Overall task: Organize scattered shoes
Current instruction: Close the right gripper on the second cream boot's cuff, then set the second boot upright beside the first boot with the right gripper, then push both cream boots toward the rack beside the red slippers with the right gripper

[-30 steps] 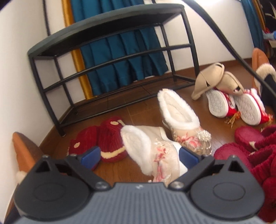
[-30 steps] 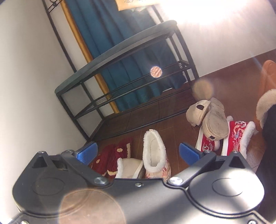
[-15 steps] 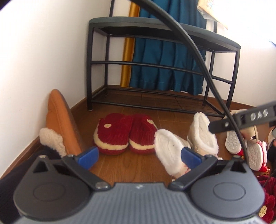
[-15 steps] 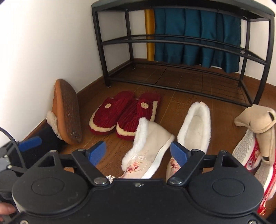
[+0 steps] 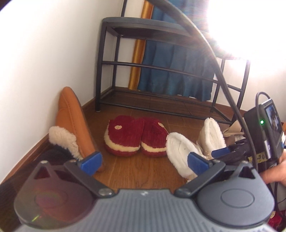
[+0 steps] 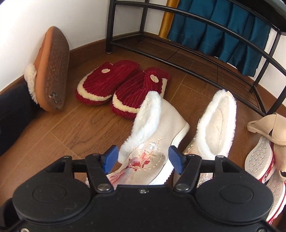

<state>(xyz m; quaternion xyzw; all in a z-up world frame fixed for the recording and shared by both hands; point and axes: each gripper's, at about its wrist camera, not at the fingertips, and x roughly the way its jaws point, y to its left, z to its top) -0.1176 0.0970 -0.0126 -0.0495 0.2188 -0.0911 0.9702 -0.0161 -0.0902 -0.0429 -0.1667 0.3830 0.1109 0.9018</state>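
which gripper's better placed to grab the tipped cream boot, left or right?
Right. The right gripper already straddles the tipped boot, blue fingers either side, having just been closing. The left gripper hangs open over bare floor, with the boot off to its side.

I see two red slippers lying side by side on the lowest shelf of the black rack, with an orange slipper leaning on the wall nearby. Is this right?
Not quite. The two red slippers lie side by side on the wooden floor in front of the black rack, not on its lowest shelf. The right wrist view shows this clearly. The orange slipper does lean on the wall.
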